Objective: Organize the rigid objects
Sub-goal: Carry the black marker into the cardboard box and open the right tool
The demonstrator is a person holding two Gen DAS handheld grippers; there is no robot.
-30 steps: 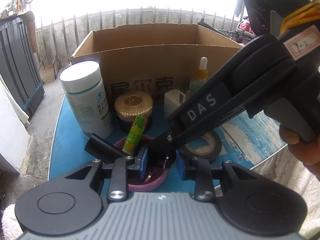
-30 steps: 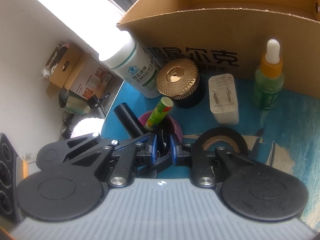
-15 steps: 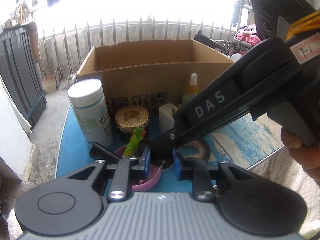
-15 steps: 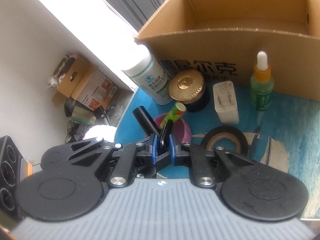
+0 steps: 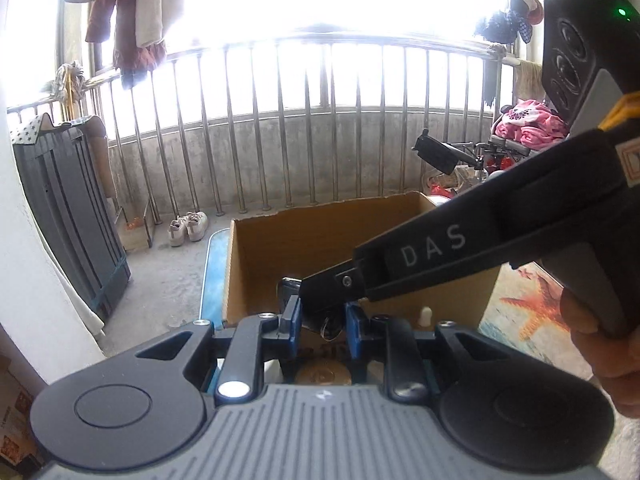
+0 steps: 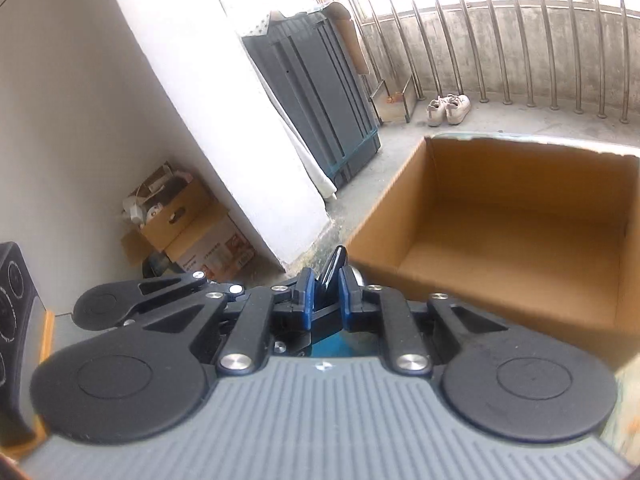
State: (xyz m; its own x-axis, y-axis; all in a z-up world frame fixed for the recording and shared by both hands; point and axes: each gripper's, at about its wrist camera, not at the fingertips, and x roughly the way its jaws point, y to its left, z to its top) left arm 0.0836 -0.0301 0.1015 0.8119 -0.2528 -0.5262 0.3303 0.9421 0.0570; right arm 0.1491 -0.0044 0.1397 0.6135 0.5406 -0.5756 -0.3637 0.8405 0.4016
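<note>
Protruding upward from between the blue pads of the right gripper, a slim black object is clamped by the closed jaws and sits above the near-left corner of the open cardboard box. The left gripper has its jaws drawn close on either side of the right gripper's tip and the same object; whether its pads press on anything cannot be told. Below the left gripper's fingers, a gold round lid and a white dropper tip show at the box's near wall on the blue table.
</note>
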